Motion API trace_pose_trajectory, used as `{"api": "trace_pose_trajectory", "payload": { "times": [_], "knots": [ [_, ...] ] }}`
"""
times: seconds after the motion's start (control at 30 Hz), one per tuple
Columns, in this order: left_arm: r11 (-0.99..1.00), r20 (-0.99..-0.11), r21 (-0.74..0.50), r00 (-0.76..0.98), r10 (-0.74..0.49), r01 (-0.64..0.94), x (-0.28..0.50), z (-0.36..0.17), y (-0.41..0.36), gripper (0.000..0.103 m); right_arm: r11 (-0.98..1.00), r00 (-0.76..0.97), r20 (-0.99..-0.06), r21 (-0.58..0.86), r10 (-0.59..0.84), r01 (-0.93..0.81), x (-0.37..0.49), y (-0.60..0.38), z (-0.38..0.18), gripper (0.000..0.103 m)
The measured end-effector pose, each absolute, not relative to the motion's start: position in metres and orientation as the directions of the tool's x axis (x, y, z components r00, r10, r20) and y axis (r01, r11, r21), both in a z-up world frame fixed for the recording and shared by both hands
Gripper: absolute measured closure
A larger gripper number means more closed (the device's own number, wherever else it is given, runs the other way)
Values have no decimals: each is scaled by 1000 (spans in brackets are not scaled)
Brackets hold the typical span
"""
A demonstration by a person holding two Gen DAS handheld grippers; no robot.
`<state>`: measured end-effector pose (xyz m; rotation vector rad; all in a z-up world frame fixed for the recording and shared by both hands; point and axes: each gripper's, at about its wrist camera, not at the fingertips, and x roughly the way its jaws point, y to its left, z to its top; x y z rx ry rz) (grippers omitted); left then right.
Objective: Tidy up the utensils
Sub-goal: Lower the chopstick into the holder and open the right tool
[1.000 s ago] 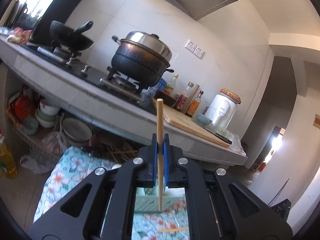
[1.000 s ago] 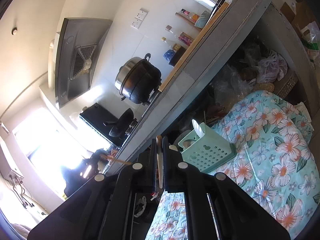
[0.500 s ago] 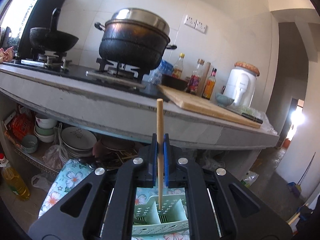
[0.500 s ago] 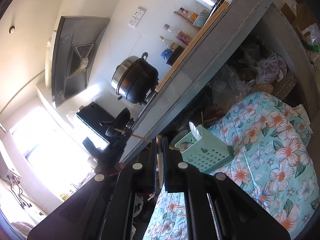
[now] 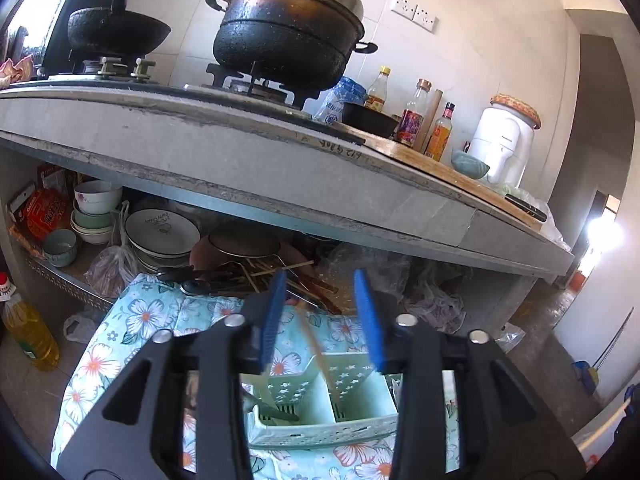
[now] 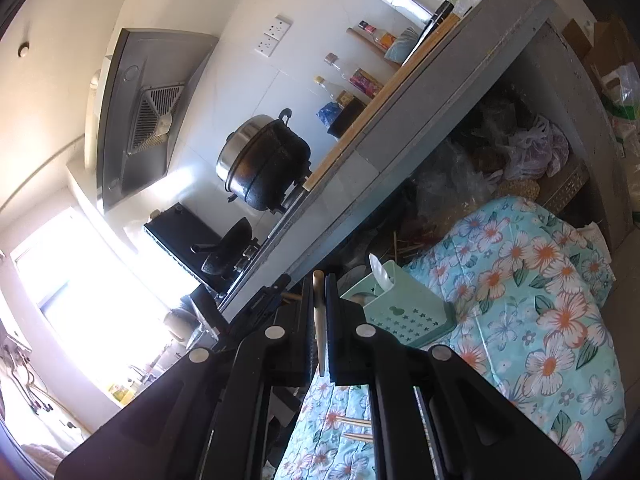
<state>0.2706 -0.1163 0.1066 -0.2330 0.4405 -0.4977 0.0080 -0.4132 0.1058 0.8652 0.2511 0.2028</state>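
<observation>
My left gripper (image 5: 320, 312) is open above a mint-green divided utensil caddy (image 5: 324, 428) on the floral cloth. A wooden chopstick (image 5: 320, 356), blurred, falls between the jaws into the caddy's right compartment. A dark utensil (image 5: 272, 408) lies in its left compartment. My right gripper (image 6: 320, 312) is shut on another wooden chopstick (image 6: 319, 320), held up left of the same caddy (image 6: 400, 312), which holds a white spoon (image 6: 380, 272). Two more chopsticks (image 6: 356, 428) lie on the cloth below.
A concrete kitchen counter (image 5: 280, 160) with a black pot (image 5: 288, 32) and wok (image 5: 116, 28) overhangs the far side. Bowls and plates (image 5: 160, 232) are stacked under it. An oil bottle (image 5: 28, 332) stands at left. The floral cloth (image 6: 540, 320) spreads to the right.
My left gripper tilted down over the caddy and opened, releasing its chopstick, which now drops into the caddy. My right gripper kept its chopstick and moved little.
</observation>
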Motion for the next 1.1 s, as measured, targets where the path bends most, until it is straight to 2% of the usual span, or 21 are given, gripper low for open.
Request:
{"api": "trace_pose_trajectory", "payload": {
  "times": [0.23,0.4,0.53,0.67,0.9,1.1],
  "knots": [
    [846,-284,-342,813,-508,409,238,123,-85,34,684,958,-114,723,263,-101,16,-410,137,97],
    [847,-266,-332,820,-507,416,202,123,-54,20,740,960,-90,657,266,-143,39,-403,174,97],
    [855,-305,-310,809,-503,415,174,108,-34,16,814,965,-112,566,238,-135,67,-392,199,97],
    [889,-367,-274,814,-450,367,150,80,-17,14,881,964,-172,461,201,-101,101,-377,207,97],
    [891,-512,-309,732,-450,331,130,29,-6,14,947,943,-295,317,153,-55,159,-345,192,97],
    [895,-558,-258,700,-446,365,113,7,-18,14,979,921,-373,198,114,-40,190,-324,167,97]
  ]
}}
